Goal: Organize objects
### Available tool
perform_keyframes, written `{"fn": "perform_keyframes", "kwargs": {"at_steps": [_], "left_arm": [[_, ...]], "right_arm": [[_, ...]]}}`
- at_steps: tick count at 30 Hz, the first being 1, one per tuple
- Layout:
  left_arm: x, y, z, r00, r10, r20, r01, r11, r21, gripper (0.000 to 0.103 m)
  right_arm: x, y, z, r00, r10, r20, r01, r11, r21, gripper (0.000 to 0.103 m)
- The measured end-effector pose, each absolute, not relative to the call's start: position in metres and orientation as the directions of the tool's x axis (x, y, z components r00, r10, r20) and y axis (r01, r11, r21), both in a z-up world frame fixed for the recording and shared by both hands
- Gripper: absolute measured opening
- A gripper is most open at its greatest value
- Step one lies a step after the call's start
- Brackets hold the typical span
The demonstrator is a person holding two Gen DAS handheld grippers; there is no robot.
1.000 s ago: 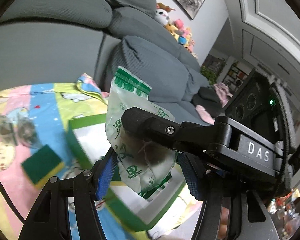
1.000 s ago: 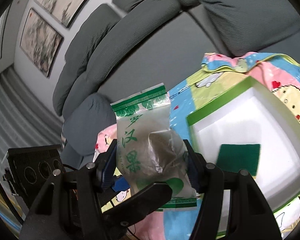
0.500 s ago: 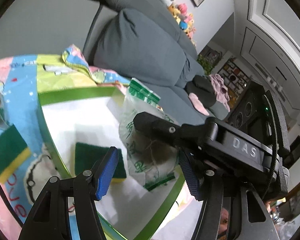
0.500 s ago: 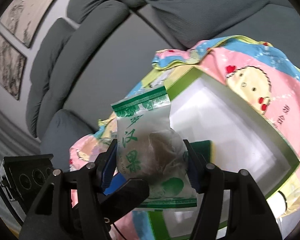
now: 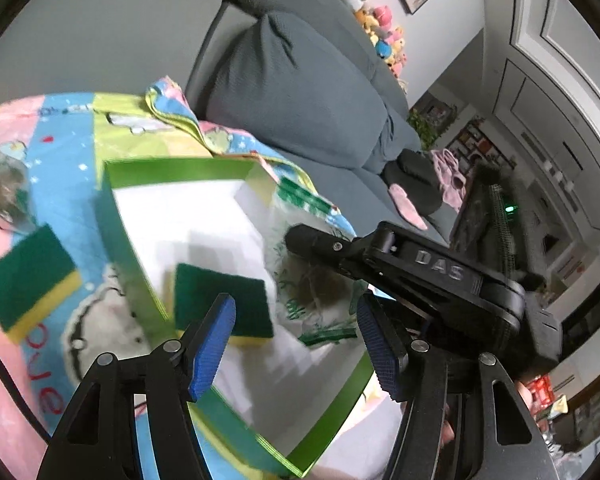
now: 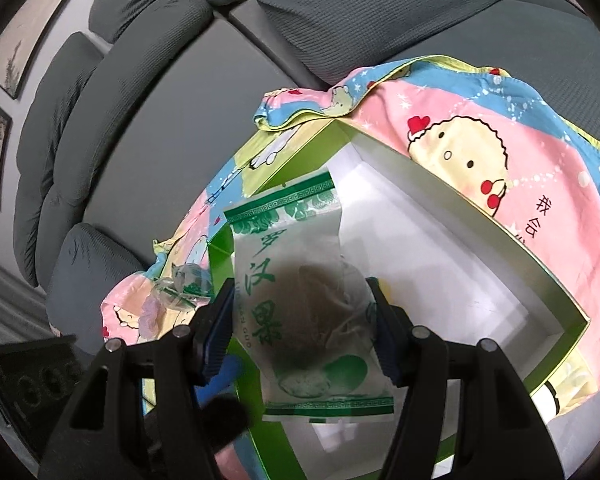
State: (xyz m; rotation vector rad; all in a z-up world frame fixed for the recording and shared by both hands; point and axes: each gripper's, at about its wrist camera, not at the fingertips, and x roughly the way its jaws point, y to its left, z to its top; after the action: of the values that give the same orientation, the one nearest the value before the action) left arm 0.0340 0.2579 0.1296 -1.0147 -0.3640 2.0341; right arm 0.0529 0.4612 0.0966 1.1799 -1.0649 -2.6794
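Observation:
A clear packet [image 6: 300,280] with green print and a brown lump inside is pinched between the pads of my right gripper [image 6: 300,328]. It hangs over the open green box [image 6: 440,240] with a white inside. In the left wrist view the same packet [image 5: 312,280] hangs low inside the box [image 5: 116,216], with one black finger [image 5: 320,244] of the right gripper across it. A green and yellow sponge [image 5: 220,300] lies on the box floor beside it. My left gripper [image 5: 296,344] stands open just short of the packet, nothing between its blue pads.
A second sponge [image 5: 28,276] and another clear packet [image 5: 4,192] lie on the cartoon-print cloth [image 5: 60,140] left of the box. The cloth covers a grey sofa [image 5: 300,92] with large cushions behind. Soft toys sit on the sofa back.
Both grippers have sunk and tipped downward. The packet has come down from above the sofa cushions into the box mouth. It no longer sits between the left gripper's pads.

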Motion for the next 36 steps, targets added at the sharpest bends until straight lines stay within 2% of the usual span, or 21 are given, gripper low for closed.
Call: {"fn": "perform_keyframes", "kwargs": {"at_steps": [3,8,11,14,16,18,20,22,25,29,31,36], "left_arm": [[0.043,0.24,0.134,-0.384,0.751,-0.537,-0.541,-0.654,-0.528,0.064],[0.046,0.207,0.14,-0.419,0.734,-0.534,-0.502,-0.677,-0.538,0.063],[0.046,0.186,0.145,-0.449,0.719,-0.531,-0.48,-0.695,-0.535,0.064],[0.045,0.162,0.148,-0.481,0.687,-0.545,-0.448,-0.727,-0.521,0.064],[0.042,0.148,0.148,-0.492,0.671,-0.555,-0.425,-0.741,-0.52,0.067],[0.04,0.131,0.145,-0.507,0.659,-0.556,-0.408,-0.752,-0.519,0.079],[0.04,0.112,0.141,-0.547,0.628,-0.554,-0.385,-0.776,-0.5,0.08],[0.038,0.09,0.133,-0.607,0.558,-0.566,-0.339,-0.826,-0.45,0.08],[0.027,0.057,0.115,-0.655,0.477,-0.586,-0.223,-0.863,-0.453,0.08],[0.015,0.028,0.101,-0.638,0.461,-0.617,-0.13,-0.854,-0.504,0.08],[0.016,0.02,0.102,-0.646,0.457,-0.612,-0.126,-0.854,-0.505,0.08],[0.018,0.01,0.101,-0.657,0.427,-0.621,-0.104,-0.868,-0.486,0.081]], "right_arm": [[0.054,0.463,0.097,-0.71,-0.221,-0.669,-0.282,-0.781,0.557,0.061],[0.057,0.464,0.101,-0.725,-0.211,-0.655,-0.282,-0.777,0.563,0.063],[0.056,0.458,0.103,-0.728,-0.208,-0.653,-0.271,-0.787,0.554,0.066],[0.054,0.453,0.105,-0.729,-0.198,-0.655,-0.272,-0.794,0.543,0.074],[0.053,0.449,0.106,-0.73,-0.188,-0.657,-0.274,-0.801,0.533,0.074],[0.053,0.445,0.109,-0.734,-0.181,-0.654,-0.27,-0.806,0.527,0.075],[0.053,0.44,0.112,-0.74,-0.168,-0.651,-0.268,-0.815,0.514,0.078],[0.053,0.434,0.117,-0.752,-0.141,-0.644,-0.264,-0.831,0.49,0.079],[0.058,0.418,0.132,-0.791,-0.093,-0.605,-0.234,-0.867,0.439,0.082],[0.062,0.399,0.146,-0.832,-0.128,-0.54,-0.15,-0.886,0.44,0.09],[0.062,0.392,0.149,-0.841,-0.121,-0.528,-0.14,-0.893,0.428,0.09],[0.057,0.371,0.149,-0.832,-0.091,-0.547,-0.156,-0.908,0.389,0.09]]}}
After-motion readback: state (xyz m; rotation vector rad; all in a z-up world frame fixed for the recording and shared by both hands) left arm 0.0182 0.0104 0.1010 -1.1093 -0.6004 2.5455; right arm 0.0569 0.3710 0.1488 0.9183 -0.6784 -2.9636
